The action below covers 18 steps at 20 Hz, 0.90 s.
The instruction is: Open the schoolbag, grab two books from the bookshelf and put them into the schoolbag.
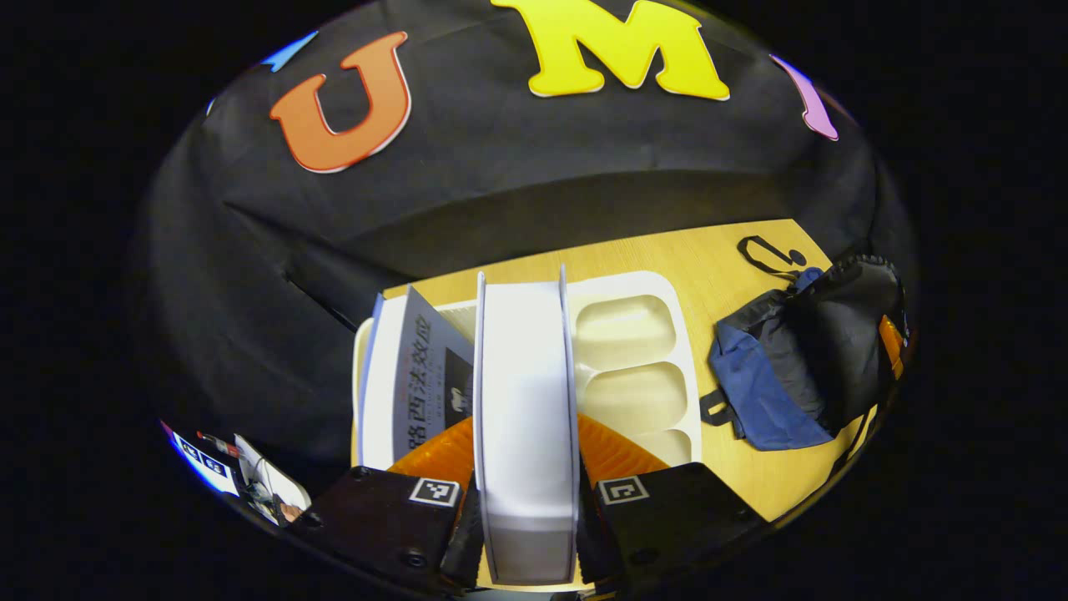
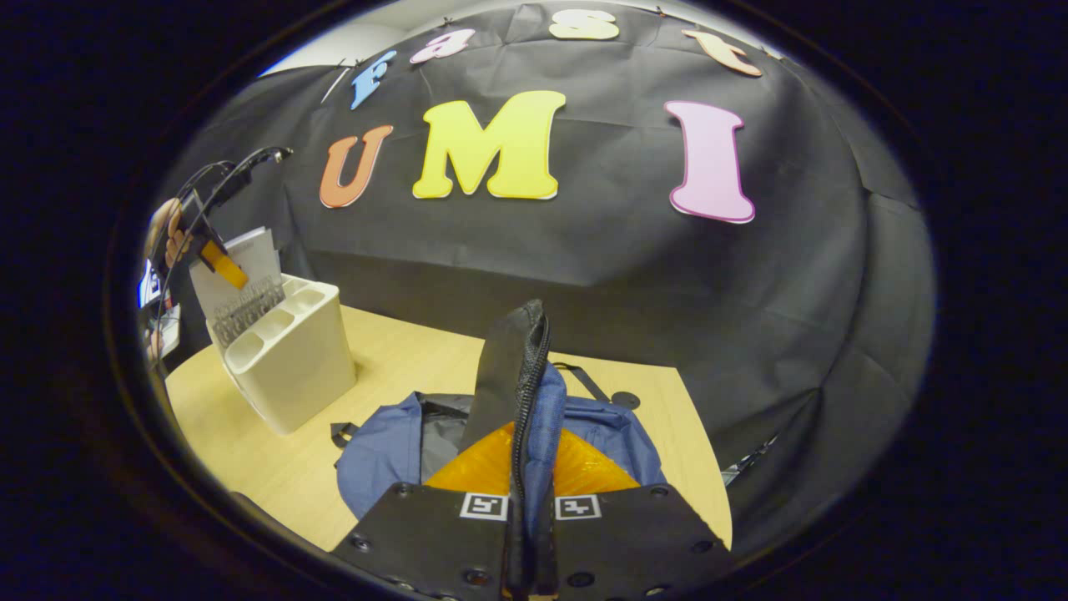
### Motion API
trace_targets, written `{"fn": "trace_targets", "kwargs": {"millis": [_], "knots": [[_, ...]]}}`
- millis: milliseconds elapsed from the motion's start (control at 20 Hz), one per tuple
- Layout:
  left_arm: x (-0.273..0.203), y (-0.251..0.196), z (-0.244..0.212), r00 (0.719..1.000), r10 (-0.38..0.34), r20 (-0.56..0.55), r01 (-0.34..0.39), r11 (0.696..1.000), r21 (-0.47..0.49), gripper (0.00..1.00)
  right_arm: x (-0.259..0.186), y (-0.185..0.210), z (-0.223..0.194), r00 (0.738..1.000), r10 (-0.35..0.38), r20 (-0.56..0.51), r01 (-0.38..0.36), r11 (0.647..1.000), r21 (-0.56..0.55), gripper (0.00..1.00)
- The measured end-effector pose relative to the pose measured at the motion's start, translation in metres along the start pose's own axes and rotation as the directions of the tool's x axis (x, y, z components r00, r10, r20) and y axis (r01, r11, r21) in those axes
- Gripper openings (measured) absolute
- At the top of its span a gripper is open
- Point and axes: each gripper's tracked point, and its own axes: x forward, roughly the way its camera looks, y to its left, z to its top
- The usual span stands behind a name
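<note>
While my left gripper (image 1: 527,509) sits over the bookshelf (image 1: 642,334), its two fingers are clamped on a white book (image 1: 524,401), one on each cover, with the book standing spine-up between them and reaching away from the camera. Just to the left of that book in the left gripper view, a second book (image 1: 417,380) with a grey and white cover leans in the same cream plastic organiser. The organiser's open compartments lie to the right of the held book. Farther right on the wooden table (image 1: 709,259), the schoolbag (image 1: 801,367) rests well apart from the bookshelf, blue and black, its mouth gaping and a black strap loop lying beyond it.

From the right gripper view, my right gripper (image 2: 526,517) is clenched on the black zippered edge of the schoolbag (image 2: 384,451), both fingers pressing on that flap (image 2: 511,367), which stands lifted upright between them. The blue body of the bag spreads on the table (image 2: 400,359) to both sides of the fingers, with grey lining visible inside the opening. Off to the left in this view stands the bookshelf (image 2: 292,367), a cream tub with books (image 2: 242,259) rising out of it, and above it I can make out the other gripper (image 2: 213,255) and the hand (image 2: 167,234) holding it, cables arching over the top
</note>
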Motion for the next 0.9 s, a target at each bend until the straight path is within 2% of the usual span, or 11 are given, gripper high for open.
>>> {"fn": "trace_targets", "kwargs": {"millis": [100, 150, 200, 300, 400, 450, 600, 650, 800, 850, 900], "knots": [[-0.018, -0.001, 0.005, 0.999, 0.010, 0.042, -0.011, 1.000, 0.018, 0.46, 0.000, 0.007, 0.000, 1.000, 0.013, -0.004, -0.013, 1.000, 0.008, 0.06], [-0.026, -0.003, 0.006, 0.999, 0.011, 0.050, -0.012, 1.000, 0.021, 0.49, 0.001, 0.009, 0.001, 1.000, 0.019, -0.005, -0.019, 1.000, 0.013, 0.06], [-0.035, -0.003, 0.009, 0.998, 0.008, 0.069, -0.011, 0.999, 0.034, 0.46, 0.001, 0.009, 0.001, 1.000, 0.018, -0.005, -0.018, 1.000, 0.019, 0.06], [-0.054, -0.005, 0.018, 0.992, 0.016, 0.122, -0.022, 0.999, 0.045, 0.46, 0.000, 0.010, 0.003, 1.000, 0.017, -0.008, -0.017, 0.999, 0.037, 0.09], [-0.074, -0.011, 0.026, 0.984, 0.031, 0.175, -0.039, 0.998, 0.045, 0.49, 0.000, 0.008, 0.005, 1.000, 0.012, -0.009, -0.012, 0.999, 0.043, 0.06], [-0.084, -0.015, 0.029, 0.980, 0.032, 0.198, -0.044, 0.998, 0.054, 0.45, 0.001, 0.007, 0.005, 1.000, 0.005, -0.010, -0.005, 0.999, 0.039, 0.06], [-0.111, -0.027, 0.038, 0.962, 0.044, 0.271, -0.071, 0.993, 0.089, 0.46, -0.001, 0.002, 0.005, 1.000, -0.017, -0.012, 0.017, 1.000, 0.012, 0.03], [-0.120, -0.033, 0.043, 0.952, 0.042, 0.302, -0.075, 0.992, 0.099, 0.48, -0.002, -0.001, 0.005, 1.000, -0.019, -0.013, 0.020, 1.000, 0.013, 0.06], [-0.144, -0.054, 0.058, 0.924, 0.028, 0.382, -0.077, 0.991, 0.114, 0.45, -0.004, -0.007, 0.008, 0.999, -0.035, -0.012, 0.035, 0.999, 0.018, 0.06], [-0.149, -0.062, 0.063, 0.918, 0.020, 0.395, -0.068, 0.992, 0.110, 0.48, -0.005, -0.006, 0.010, 0.999, -0.033, -0.010, 0.033, 0.999, 0.025, 0.06], [-0.153, -0.072, 0.067, 0.911, 0.005, 0.412, -0.052, 0.993, 0.101, 0.42, -0.006, -0.005, 0.011, 1.000, -0.030, -0.008, 0.030, 0.999, 0.031, 0.06]]}}
